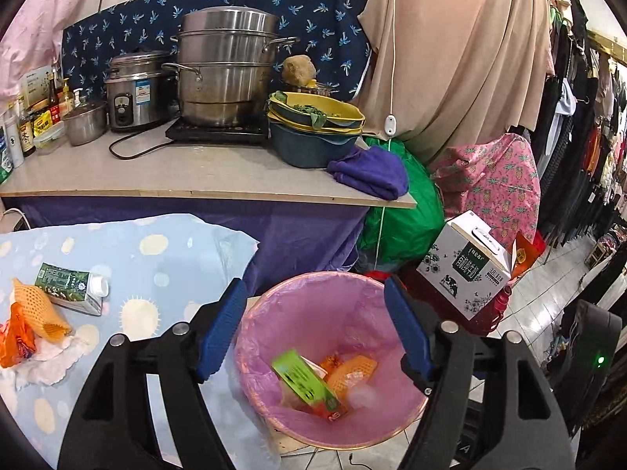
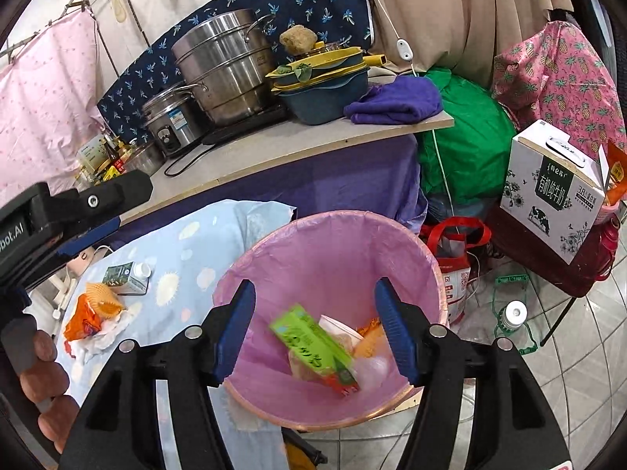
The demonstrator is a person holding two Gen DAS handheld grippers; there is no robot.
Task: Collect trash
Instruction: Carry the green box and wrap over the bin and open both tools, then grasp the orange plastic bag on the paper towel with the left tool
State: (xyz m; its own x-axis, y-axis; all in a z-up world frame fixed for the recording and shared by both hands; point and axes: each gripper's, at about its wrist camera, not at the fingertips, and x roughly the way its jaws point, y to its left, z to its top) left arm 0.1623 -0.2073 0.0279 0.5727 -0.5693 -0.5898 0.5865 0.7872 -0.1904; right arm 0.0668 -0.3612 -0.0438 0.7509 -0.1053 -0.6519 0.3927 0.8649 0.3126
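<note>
A bin with a pink liner [image 1: 313,305] [image 2: 325,250] stands on the floor beside a low table with a light blue cloth [image 1: 156,258] [image 2: 203,250]. Inside lie a green carton [image 1: 303,385] [image 2: 313,346], orange foam net and wrappers. My left gripper [image 1: 313,329] is open and empty above the bin. My right gripper [image 2: 317,329] is open and empty above the bin too. On the cloth lie a dark green milk carton [image 1: 68,288] [image 2: 127,276], an orange foam net [image 1: 37,309] [image 2: 104,301], an orange wrapper [image 1: 15,338] [image 2: 80,325] and white tissue [image 1: 51,360].
A counter [image 1: 196,172] behind holds steel pots, a rice cooker, stacked bowls and a purple towel [image 1: 372,172]. A white milk box [image 1: 466,262] [image 2: 556,188], a green bag [image 2: 470,137] and a red bag [image 2: 454,250] crowd the floor right of the bin.
</note>
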